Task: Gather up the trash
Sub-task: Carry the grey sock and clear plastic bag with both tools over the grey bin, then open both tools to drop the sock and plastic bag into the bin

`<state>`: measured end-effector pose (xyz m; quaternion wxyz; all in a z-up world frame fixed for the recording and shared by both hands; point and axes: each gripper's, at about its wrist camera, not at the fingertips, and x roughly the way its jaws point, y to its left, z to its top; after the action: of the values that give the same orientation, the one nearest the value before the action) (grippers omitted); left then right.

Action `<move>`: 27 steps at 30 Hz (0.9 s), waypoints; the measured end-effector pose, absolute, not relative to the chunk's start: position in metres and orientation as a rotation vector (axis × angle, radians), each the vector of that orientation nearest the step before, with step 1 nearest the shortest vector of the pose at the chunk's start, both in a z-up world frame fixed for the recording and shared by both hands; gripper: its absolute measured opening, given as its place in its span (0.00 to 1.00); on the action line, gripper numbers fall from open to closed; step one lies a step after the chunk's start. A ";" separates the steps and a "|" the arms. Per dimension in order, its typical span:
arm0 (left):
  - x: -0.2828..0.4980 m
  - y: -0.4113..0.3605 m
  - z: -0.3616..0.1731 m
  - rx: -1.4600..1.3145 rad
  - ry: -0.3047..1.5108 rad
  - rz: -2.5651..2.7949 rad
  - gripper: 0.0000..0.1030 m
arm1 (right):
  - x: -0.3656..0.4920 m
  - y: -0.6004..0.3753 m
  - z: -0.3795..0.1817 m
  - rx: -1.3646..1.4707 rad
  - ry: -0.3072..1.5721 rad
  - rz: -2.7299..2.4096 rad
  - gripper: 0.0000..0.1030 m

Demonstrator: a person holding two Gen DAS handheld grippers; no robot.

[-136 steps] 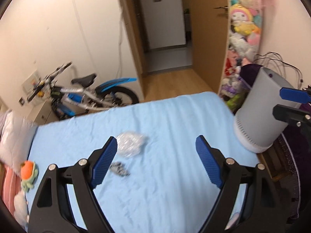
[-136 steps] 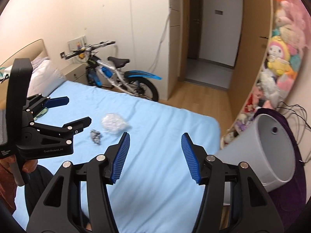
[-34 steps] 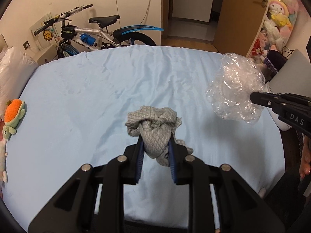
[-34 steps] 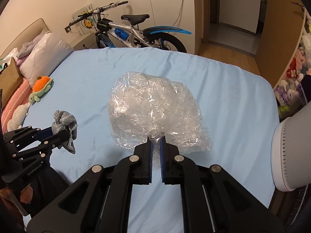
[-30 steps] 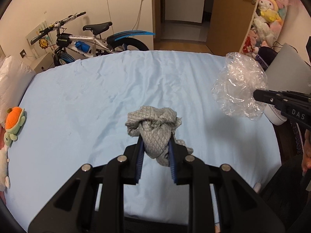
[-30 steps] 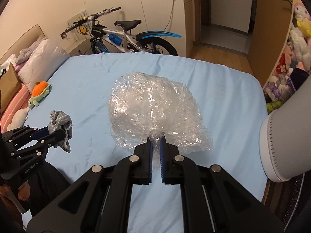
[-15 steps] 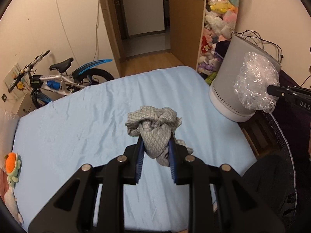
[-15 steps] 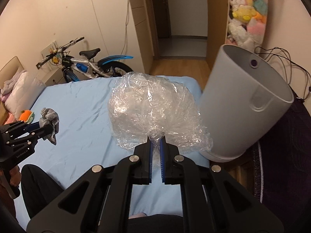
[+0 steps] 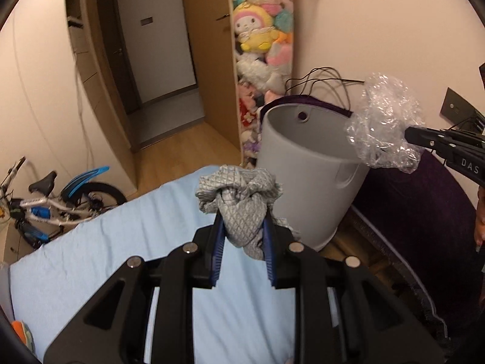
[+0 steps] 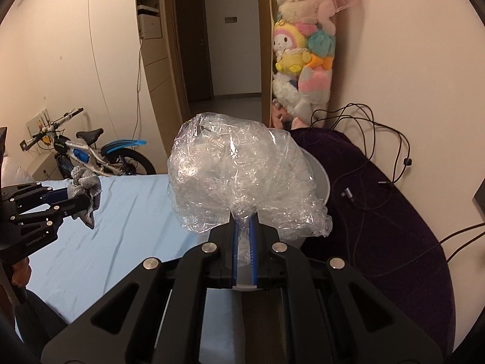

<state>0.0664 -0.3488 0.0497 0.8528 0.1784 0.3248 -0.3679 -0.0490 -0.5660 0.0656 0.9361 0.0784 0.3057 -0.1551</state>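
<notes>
A crumpled grey cloth (image 9: 239, 203), quilted in a fine diamond pattern, is being clamped between the blue pads of the left gripper (image 9: 242, 230). Its bunched upper folds are spilling forward past the fingertips, and a looser tail is hanging down between and below the jaws. The cloth is being held in the air above the far edge of the light blue bed sheet (image 9: 121, 257), with the grey bin (image 9: 306, 182) standing just ahead and to the right of the jaws.

A large wad of clear crinkled plastic film (image 10: 242, 176) is being gripped by the right gripper (image 10: 242, 236), whose jaws are being kept almost fully closed on a thin twisted neck of the film. The wad is ballooning out ahead of the fingertips, glossy and translucent, with many sharp creases catching the light. The bin's pale rim (image 10: 321, 179) is being seen directly beyond the wad, partly hidden by it. In the left wrist view the film (image 9: 385, 127) is being shown in the air at the near-right edge of the bin's open mouth.

A shelf of plush toys (image 10: 300, 54) and a bicycle (image 10: 91, 154) are being shown beyond.
</notes>
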 end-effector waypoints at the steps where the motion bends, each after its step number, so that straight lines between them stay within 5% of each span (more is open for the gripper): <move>1: 0.068 -0.360 0.052 0.375 0.683 -0.789 0.23 | -0.047 -0.574 0.069 0.160 0.617 -0.323 0.06; 27: 0.114 -0.497 0.064 0.397 0.663 -0.910 0.27 | 0.005 -0.647 0.069 0.135 0.621 -0.340 0.06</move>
<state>0.1142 -0.4972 0.0636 0.8270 0.1868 0.3124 -0.4285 0.0049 -0.6473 0.0694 0.9357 0.0659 0.3040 -0.1664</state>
